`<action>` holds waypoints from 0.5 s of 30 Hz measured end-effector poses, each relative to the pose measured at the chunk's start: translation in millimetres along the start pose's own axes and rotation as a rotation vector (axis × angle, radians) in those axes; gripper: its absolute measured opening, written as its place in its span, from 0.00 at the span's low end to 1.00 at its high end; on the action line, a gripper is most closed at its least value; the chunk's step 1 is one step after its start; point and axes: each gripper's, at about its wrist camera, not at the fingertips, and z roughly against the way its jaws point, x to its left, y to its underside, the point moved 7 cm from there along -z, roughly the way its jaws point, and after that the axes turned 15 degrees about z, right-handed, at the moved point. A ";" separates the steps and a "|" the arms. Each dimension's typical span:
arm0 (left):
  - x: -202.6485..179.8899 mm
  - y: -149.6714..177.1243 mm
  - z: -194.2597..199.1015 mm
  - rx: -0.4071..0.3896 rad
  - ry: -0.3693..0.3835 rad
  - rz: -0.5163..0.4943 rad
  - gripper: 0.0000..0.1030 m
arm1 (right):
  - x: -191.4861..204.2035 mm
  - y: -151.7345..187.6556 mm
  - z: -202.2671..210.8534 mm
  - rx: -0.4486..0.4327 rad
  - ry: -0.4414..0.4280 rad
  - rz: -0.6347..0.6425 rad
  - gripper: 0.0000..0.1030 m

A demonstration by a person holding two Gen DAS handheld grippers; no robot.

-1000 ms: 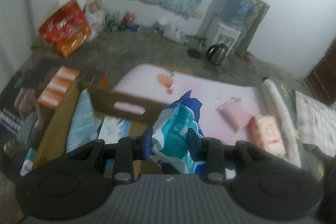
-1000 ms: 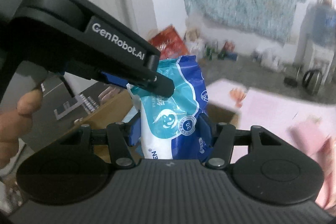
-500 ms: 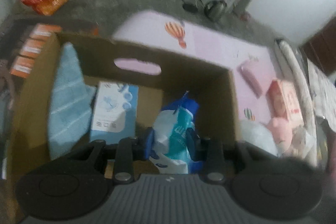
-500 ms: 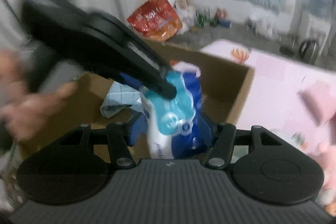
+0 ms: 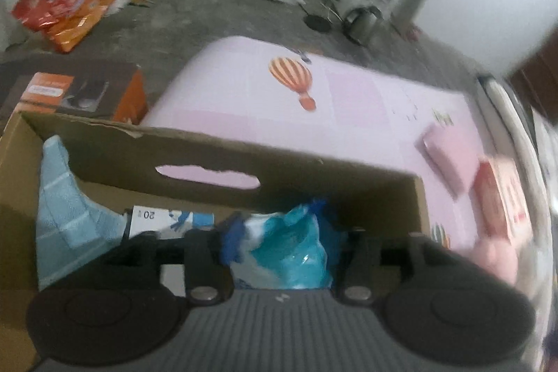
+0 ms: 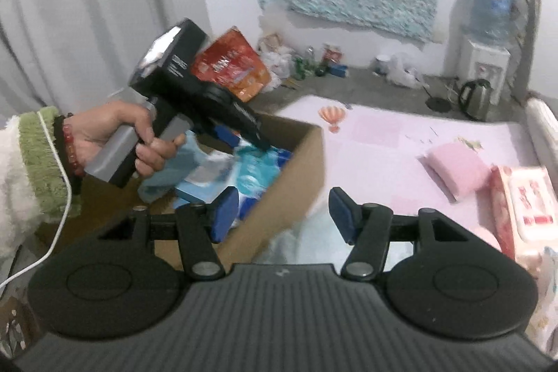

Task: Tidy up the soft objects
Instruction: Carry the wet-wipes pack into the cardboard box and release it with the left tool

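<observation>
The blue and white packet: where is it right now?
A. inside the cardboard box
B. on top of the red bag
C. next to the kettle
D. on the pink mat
A: the blue and white packet sits inside the cardboard box, between the fingers of the left gripper, whose jaws are opening.

Dim, flat indoor light, soft shadows, left view smeared by motion blur, right view sharper, fisheye bending at edges
</observation>
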 end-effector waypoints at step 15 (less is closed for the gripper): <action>8.1 30.0 -4.4 0.079 -0.097 0.014 0.55 | -29.1 31.1 22.7 -0.061 -0.036 -0.117 0.55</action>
